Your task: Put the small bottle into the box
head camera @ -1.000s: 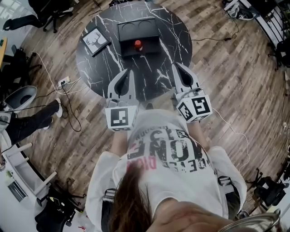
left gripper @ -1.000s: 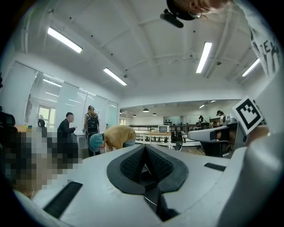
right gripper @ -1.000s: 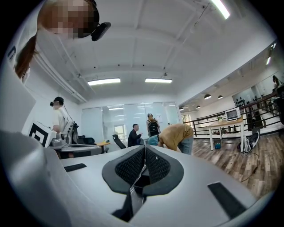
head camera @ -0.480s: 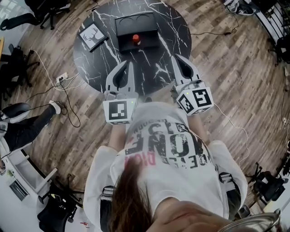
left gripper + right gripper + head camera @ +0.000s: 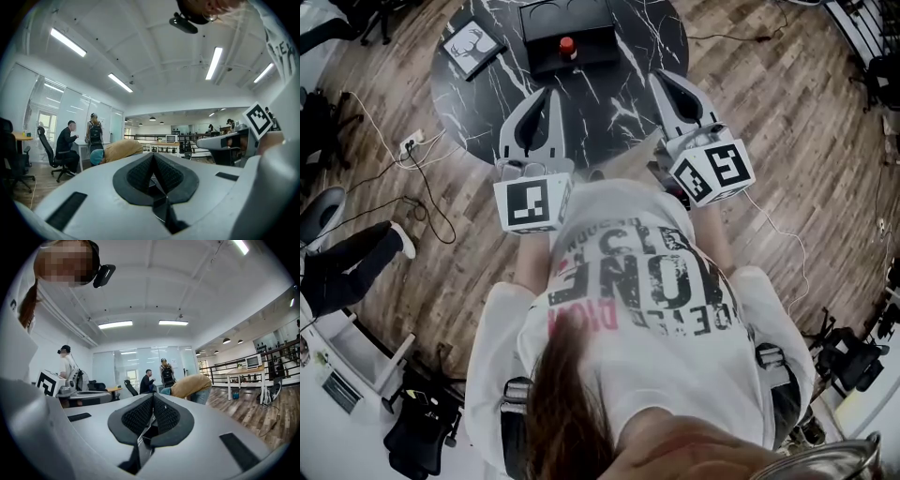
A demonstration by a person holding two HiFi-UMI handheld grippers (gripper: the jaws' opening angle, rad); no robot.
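From the head view, the small bottle (image 5: 567, 45) with its red cap stands upright at the near part of the black box (image 5: 581, 23) on the round marble table (image 5: 609, 94), while the left gripper (image 5: 549, 96) and right gripper (image 5: 660, 81) hang over the table's near edge, well apart from the box. In the left gripper view, the left gripper (image 5: 153, 164) has its ribbed pads pressed together with nothing between them. In the right gripper view, the right gripper (image 5: 152, 401) is likewise closed and empty.
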